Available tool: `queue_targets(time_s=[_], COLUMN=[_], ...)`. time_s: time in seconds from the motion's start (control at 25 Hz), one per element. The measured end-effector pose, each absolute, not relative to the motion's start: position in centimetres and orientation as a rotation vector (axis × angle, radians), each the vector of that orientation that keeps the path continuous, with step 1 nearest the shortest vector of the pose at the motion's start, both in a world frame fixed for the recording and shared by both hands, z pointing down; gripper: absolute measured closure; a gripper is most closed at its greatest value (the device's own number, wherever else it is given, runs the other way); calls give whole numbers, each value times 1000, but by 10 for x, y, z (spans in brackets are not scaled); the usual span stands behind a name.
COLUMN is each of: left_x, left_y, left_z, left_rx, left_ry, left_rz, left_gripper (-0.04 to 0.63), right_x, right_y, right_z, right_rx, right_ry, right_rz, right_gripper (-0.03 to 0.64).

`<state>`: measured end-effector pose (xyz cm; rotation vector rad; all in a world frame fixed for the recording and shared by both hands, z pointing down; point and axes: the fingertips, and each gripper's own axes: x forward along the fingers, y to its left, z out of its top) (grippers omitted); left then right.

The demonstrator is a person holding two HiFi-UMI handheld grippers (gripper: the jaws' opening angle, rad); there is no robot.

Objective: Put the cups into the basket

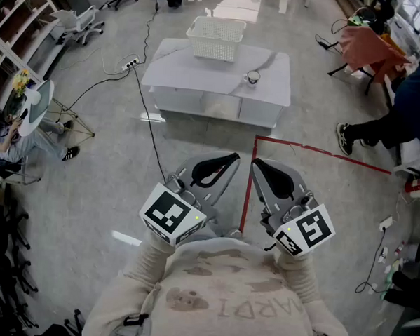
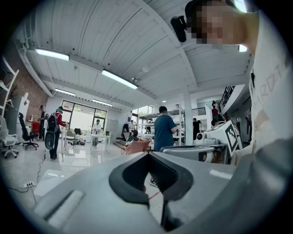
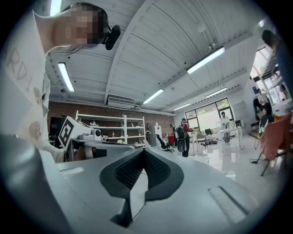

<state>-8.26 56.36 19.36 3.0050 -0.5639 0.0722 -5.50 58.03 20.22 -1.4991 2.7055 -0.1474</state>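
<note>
A white slatted basket point(image 1: 215, 38) stands at the far edge of a low white table point(image 1: 201, 75) well ahead of me. One small white cup point(image 1: 252, 77) sits on the table to the right of the basket, apart from it. Both grippers are held close to my chest, far short of the table. My left gripper point(image 1: 235, 157) is shut with nothing in it, its tips meeting in the left gripper view point(image 2: 147, 153). Beside it, my right gripper point(image 1: 254, 161) is shut and empty too, tips closed in the right gripper view point(image 3: 144, 150).
A black cable runs over the floor from a power strip point(image 1: 131, 63) towards me. Red tape point(image 1: 323, 154) marks the floor on the right. A person's legs point(image 1: 380, 127) and a draped chair point(image 1: 371, 49) are at right, a seated person point(image 1: 15, 143) at left.
</note>
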Motion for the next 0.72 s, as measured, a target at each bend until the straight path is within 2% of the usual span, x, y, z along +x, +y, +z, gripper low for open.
queue_targets(time_s=[0.72], left_x=[-130], left_y=[499], left_z=[206], left_rx=[3022], left_ry=[-471], left_rz=[37], left_gripper=[595], right_x=[-98], right_y=[520], right_z=[204], right_rx=[-1628], right_ry=[2617], right_rz=[-150], right_gripper=[591])
